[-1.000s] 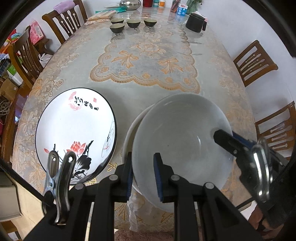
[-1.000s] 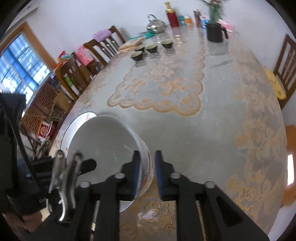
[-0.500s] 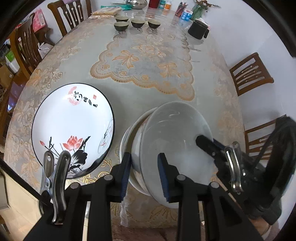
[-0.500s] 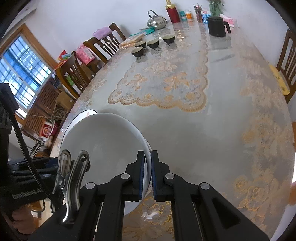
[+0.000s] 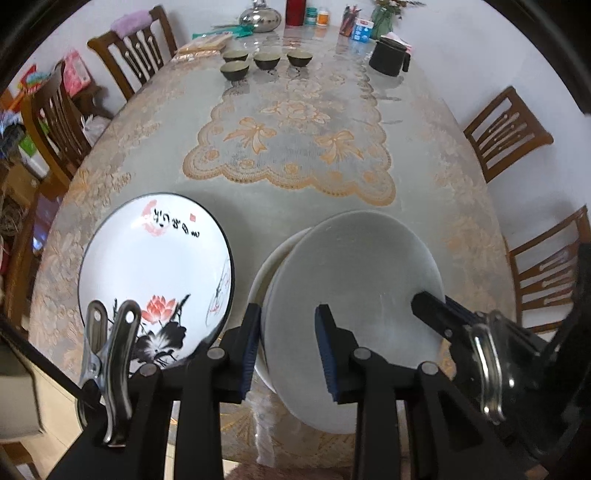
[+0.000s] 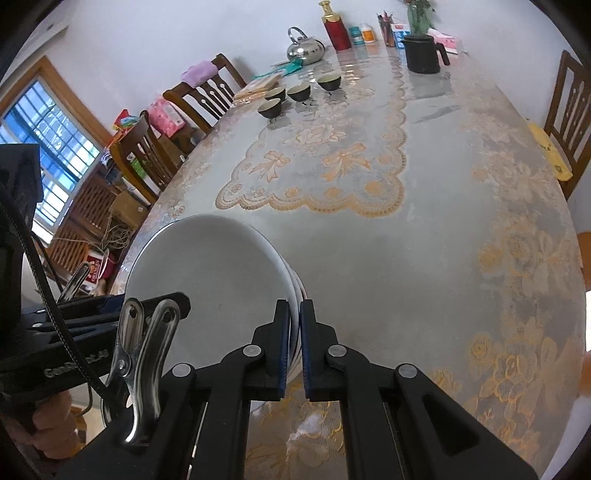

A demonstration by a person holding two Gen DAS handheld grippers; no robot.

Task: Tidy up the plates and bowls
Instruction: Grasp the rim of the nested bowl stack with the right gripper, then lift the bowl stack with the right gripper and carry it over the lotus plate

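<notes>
A white bowl (image 5: 354, 295) lies nested in another white bowl (image 5: 264, 269) at the table's near edge, sitting a little to the right in it. My left gripper (image 5: 288, 350) is open, and the near rims of both bowls pass between its jaws without being pressed. My right gripper (image 6: 294, 339) is shut on the right rim of the top white bowl (image 6: 214, 273). Its fingers (image 5: 439, 310) show at that rim in the left wrist view. A lotus-painted plate with a black rim (image 5: 155, 273) lies flat to the left of the bowls.
Several small dark cups (image 5: 266, 61), a black pitcher (image 5: 389, 59), a steel kettle (image 6: 304, 50) and a red bottle (image 6: 336, 29) stand at the far end. Wooden chairs (image 5: 506, 133) line both sides. The table's front edge (image 5: 236, 439) is just below the bowls.
My left gripper's jaws have parted and no longer pinch the bowl's rim. The top bowl has settled lower into the one under it. My right gripper keeps its hold.
</notes>
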